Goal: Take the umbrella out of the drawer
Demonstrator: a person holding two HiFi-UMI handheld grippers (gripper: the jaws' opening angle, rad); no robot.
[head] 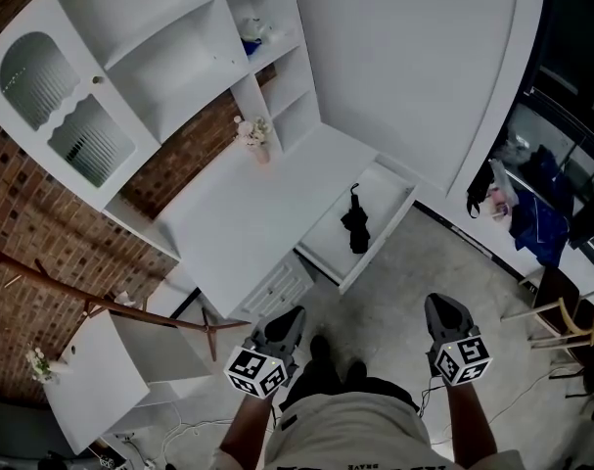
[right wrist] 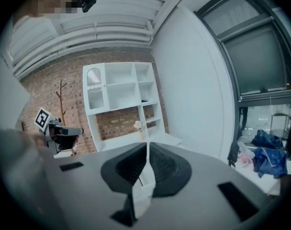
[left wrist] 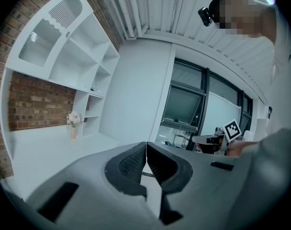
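A black folded umbrella point(head: 355, 225) lies in the open white drawer point(head: 387, 186) that is pulled out from the right end of the white desk point(head: 243, 213). Both grippers hang low over the floor in front of the person, well short of the drawer. In the head view my left gripper point(head: 289, 318) points toward the drawer's near corner and my right gripper point(head: 442, 306) is off to its right. Seen in the left gripper view, my left gripper point(left wrist: 146, 153) has its jaws together with nothing between them. My right gripper point(right wrist: 147, 152) is likewise shut and empty.
White shelving point(head: 179, 57) rises at the back of the desk, with a small flower vase point(head: 254, 135) beside it. A wooden coat rack point(head: 101, 306) leans at the left. Bags and clothes point(head: 531, 209) and a chair point(head: 561, 321) stand at the right.
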